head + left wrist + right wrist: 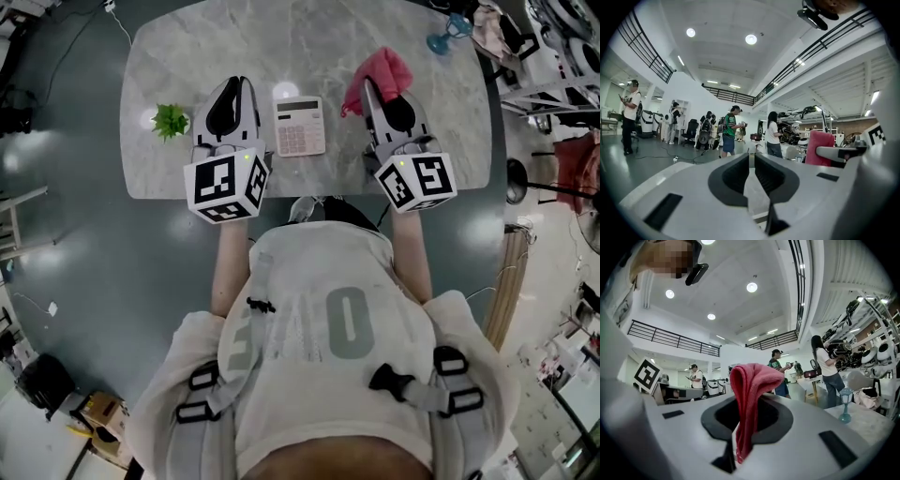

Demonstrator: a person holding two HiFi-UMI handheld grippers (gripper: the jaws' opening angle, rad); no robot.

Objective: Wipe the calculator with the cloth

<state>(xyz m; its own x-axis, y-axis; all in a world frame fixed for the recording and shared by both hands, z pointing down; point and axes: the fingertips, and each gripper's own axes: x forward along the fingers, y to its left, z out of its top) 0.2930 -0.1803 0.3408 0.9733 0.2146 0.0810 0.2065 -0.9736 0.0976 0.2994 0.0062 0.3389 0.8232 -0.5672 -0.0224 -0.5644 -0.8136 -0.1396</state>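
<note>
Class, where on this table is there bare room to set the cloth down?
Bare: the far half of the table, beyond calculator and plant. Crowded: the near strip, where plant, left gripper, calculator and right gripper with cloth line up.

calculator 1 | cloth 1 | small plant 1 | table 1 | grippers 2 — left gripper, right gripper

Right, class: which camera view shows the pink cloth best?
The right gripper view: the cloth sits large at its centre, pinched in the right tool. The head view shows it small, bunched beyond that tool; the left gripper view catches only a pink patch at its right.
</note>
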